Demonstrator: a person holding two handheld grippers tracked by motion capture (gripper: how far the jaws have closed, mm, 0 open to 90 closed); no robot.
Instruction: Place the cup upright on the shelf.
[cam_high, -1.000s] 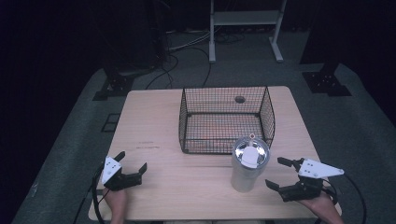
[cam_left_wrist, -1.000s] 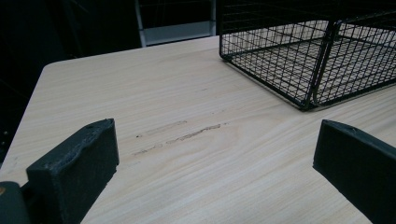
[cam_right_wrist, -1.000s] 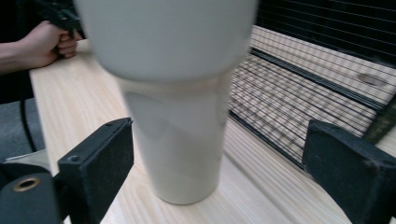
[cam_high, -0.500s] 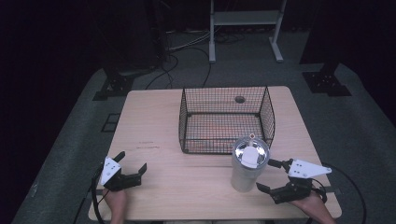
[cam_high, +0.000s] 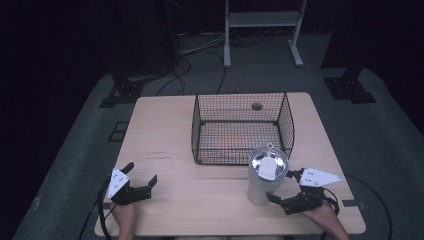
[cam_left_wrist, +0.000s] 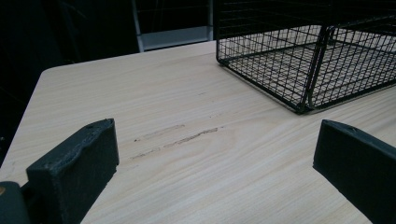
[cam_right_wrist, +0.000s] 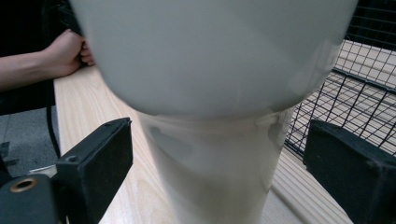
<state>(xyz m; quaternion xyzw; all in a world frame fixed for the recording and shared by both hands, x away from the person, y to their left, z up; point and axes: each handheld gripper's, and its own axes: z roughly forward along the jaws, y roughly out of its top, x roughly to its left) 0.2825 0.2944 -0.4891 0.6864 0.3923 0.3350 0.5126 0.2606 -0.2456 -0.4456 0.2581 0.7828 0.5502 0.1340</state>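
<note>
Table (cam_high: 200, 195) and wire basket (cam_high: 240, 131) sit unchanged; the right gripper (cam_high: 289, 189) has slid in from the right over the last second and now brackets the tall white tumbler (cam_high: 266, 176), which stands just in front of the basket. Its jaws are spread wide, one either side of the tumbler's narrow base, not touching. A grasp looks imminent. Left gripper (cam_high: 139, 181) rests low, also spread, over bare wood.

table (cam_high: 175, 145): light wood | wire basket (cam_high: 243, 129): black, upright, far half | rack (cam_high: 262, 20): behind
</note>
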